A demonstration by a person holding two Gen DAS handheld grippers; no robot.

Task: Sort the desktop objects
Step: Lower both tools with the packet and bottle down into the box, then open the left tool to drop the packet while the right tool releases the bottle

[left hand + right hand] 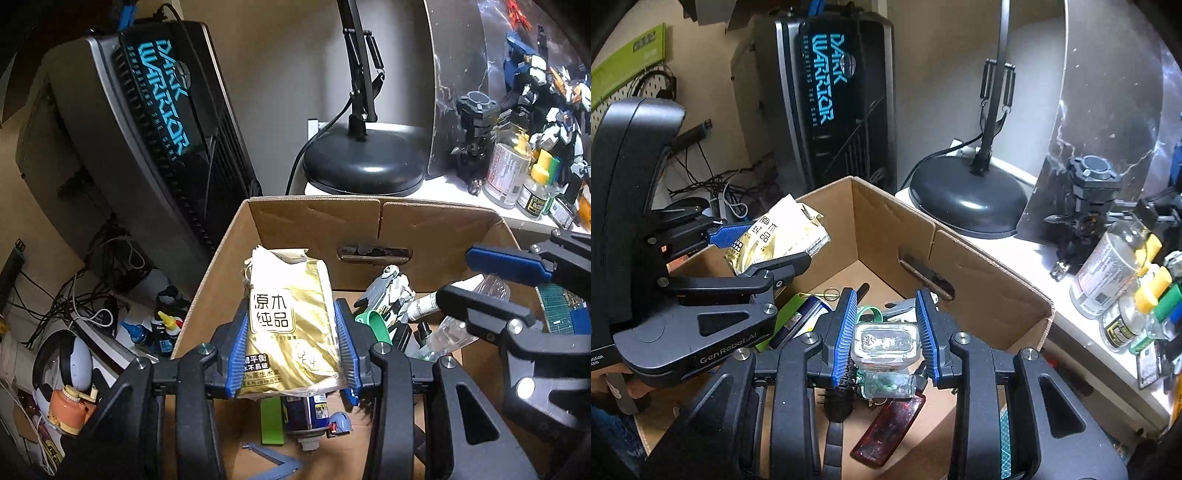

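Currently the left gripper (291, 350) is clamped on a gold tissue pack (291, 321), held above the open cardboard box (436, 221). Just to its right, the right gripper (888, 332) grips a clear plastic bottle (885, 345) between its blue pads (846, 328), over the box's cluttered floor.

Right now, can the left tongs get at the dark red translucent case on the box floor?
Probably not. The left tongs are shut on the gold tissue pack, and the right tongs, holding a clear plastic bottle, sit directly over the red case.
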